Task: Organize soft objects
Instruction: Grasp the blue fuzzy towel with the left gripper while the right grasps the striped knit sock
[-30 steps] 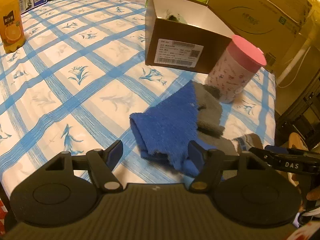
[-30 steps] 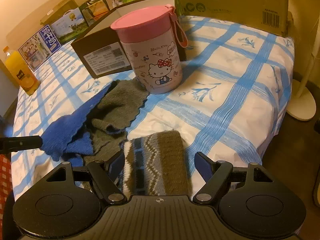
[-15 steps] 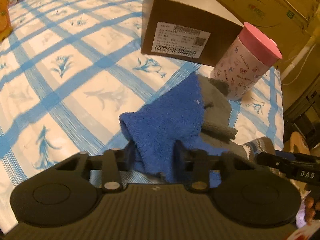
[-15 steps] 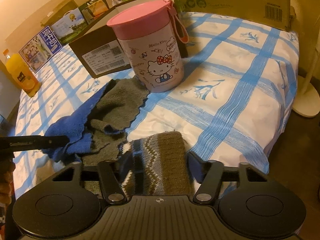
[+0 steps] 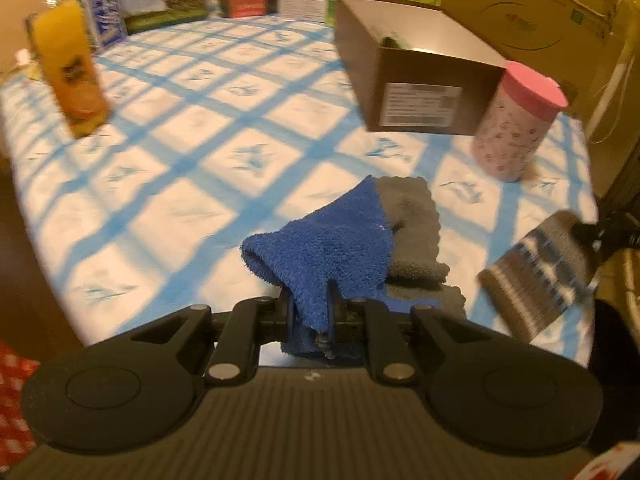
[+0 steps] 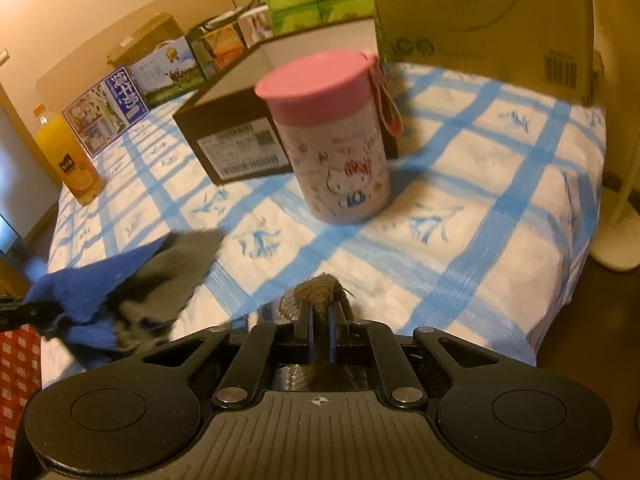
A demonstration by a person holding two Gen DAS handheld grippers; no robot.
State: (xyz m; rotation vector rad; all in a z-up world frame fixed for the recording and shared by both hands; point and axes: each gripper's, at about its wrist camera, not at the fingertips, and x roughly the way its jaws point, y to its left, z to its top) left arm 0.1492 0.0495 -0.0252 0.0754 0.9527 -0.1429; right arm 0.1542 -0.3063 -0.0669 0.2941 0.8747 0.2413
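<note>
My left gripper is shut on a fluffy blue cloth and lifts it off the table; a grey cloth lies partly under it. The blue cloth and grey cloth also show at the left of the right wrist view. My right gripper is shut on a brown and grey zigzag knit piece and holds it up. The knit piece hangs in the air at the right of the left wrist view.
An open brown cardboard box stands behind the cloths, next to a pink-lidded Hello Kitty canister. An orange juice bottle stands far left. Cartons line the back edge. The table edge drops off at the right.
Both grippers closed, the left on the blue cloth and the right on the knit piece. Both have since lifted their cloth up off the table.
</note>
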